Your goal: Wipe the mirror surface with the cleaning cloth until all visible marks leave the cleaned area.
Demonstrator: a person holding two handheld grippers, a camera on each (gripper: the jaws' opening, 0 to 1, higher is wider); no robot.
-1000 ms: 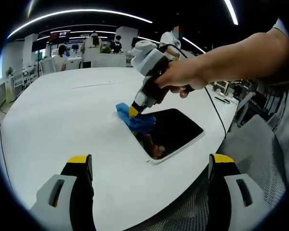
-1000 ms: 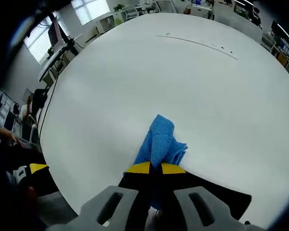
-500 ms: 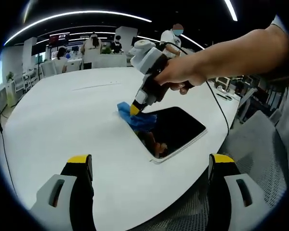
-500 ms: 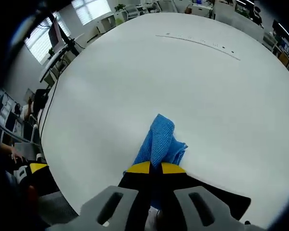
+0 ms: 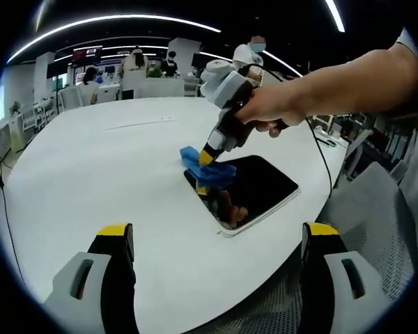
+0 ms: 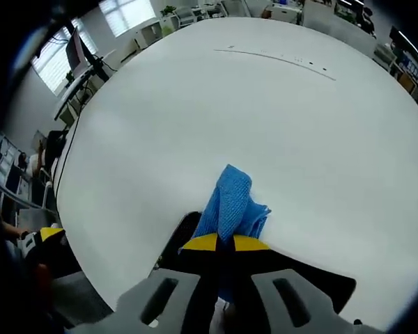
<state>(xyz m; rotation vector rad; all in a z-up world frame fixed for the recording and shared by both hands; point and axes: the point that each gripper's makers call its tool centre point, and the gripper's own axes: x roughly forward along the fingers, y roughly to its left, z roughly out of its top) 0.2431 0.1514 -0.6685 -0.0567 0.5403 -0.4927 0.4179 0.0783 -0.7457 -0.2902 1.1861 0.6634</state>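
Right gripper [image 5: 207,157]: fingers clenched on the crumpled blue cleaning cloth [image 5: 206,169], pressed on the mirror's far corner.
Mirror: dark rectangular glass mirror [image 5: 254,189] flat on the round white tabletop [image 5: 90,167].
Left gripper [image 5: 216,240]: fingers spread apart, grasping nothing.

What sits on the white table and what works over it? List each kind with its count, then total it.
Blue cleaning cloth: 1
Dark mirror: 1
White table: 1
Grippers: 2, the right gripper shut on the cloth over the mirror's far corner, the left gripper held open, nearer the table edge
Total: 5
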